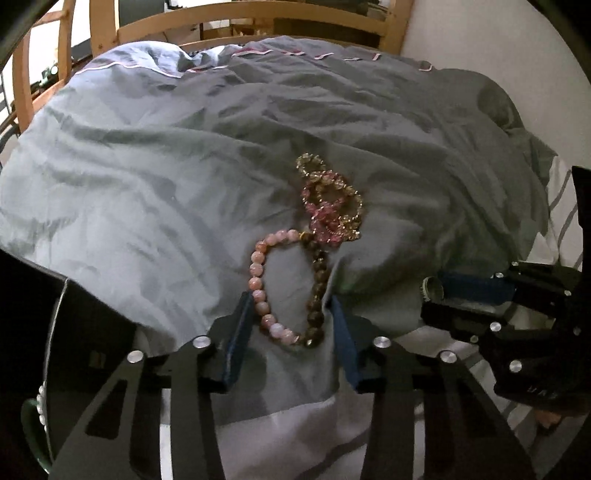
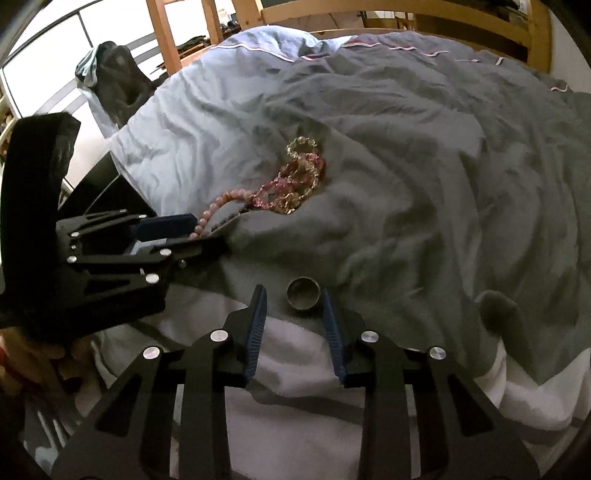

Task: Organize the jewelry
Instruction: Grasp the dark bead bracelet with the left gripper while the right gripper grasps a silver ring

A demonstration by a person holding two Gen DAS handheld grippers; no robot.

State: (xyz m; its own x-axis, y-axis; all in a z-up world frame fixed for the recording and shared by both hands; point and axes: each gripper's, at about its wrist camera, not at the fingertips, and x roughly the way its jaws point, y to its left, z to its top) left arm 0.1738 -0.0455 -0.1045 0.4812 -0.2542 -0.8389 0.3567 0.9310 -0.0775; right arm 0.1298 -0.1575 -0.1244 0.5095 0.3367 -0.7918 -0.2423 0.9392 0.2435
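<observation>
My left gripper (image 1: 291,314) straddles the near end of a beaded bracelet (image 1: 286,288) lying on the grey duvet (image 1: 147,184) of the bed; its pink half lies against my left pad, its brown half just inside my right one, and I cannot tell whether the pads actually press it. The loop's long axis runs from 6 to 12 o'clock, its far end touching a tangle of pink and gold bracelets (image 1: 330,201) at 12. My right gripper (image 2: 295,306) is partly closed around a small metal ring (image 2: 303,293) standing on its side on the duvet, opening toward me; the right pad looks to touch it, the left stands apart. The duvet's edge over the white sheet (image 2: 295,369) runs just under both grippers, and open bedding spreads from 1 to 3 o'clock up to the wooden bed frame (image 2: 461,22).
</observation>
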